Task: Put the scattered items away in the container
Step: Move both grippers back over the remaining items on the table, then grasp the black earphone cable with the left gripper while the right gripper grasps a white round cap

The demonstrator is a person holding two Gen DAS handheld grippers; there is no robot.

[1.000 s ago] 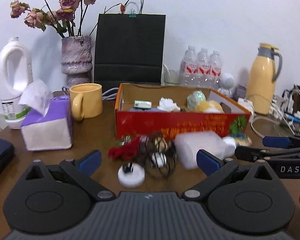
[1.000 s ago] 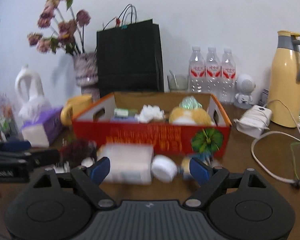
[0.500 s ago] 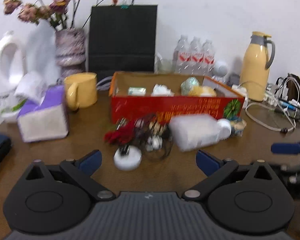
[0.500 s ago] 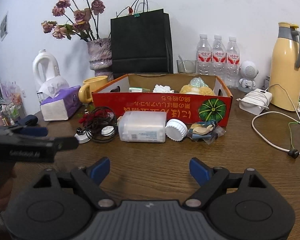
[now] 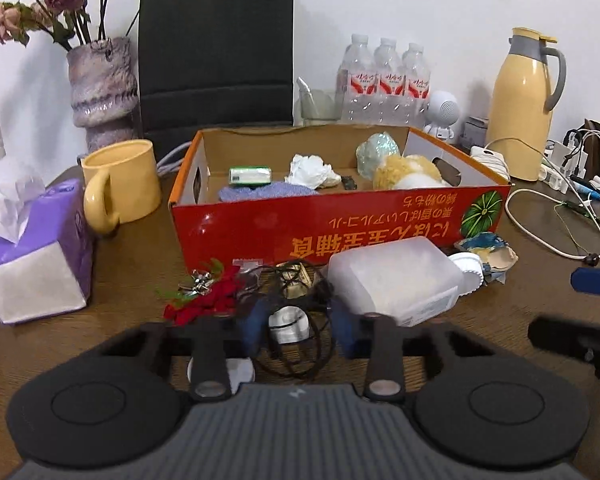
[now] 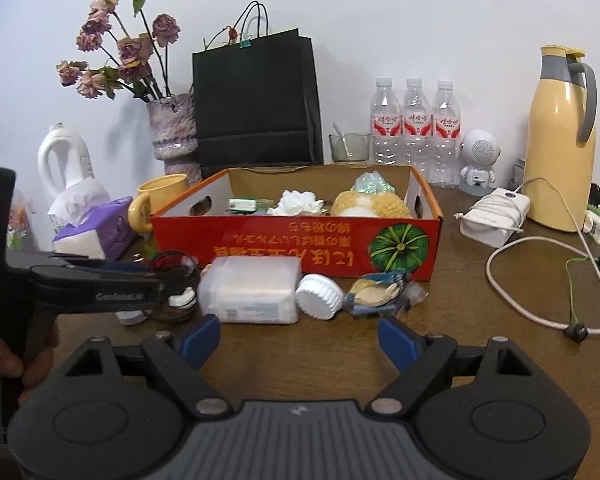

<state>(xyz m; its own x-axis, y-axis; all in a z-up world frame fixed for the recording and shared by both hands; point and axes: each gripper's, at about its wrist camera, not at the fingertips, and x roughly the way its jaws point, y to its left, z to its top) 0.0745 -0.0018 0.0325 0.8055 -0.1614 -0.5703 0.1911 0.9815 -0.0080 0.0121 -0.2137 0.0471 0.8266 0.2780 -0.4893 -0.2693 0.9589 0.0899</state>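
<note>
Worktop cluttered: your left gripper point(image 5: 298, 326) has just closed on 1 limp black cable bundle point(image 5: 296, 320); hold its coiled middle.

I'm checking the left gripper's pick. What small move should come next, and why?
Probably lift. The left gripper has just been closing, with the white charger and its black cable between the blue pads; the red box stands right behind.

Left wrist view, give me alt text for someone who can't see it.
The left claw has just been closing around a small white charger tangled in black cable, on a wooden table. Behind it lie a clear plastic jar on its side and red artificial flowers, before a partly filled red cardboard box.
</note>
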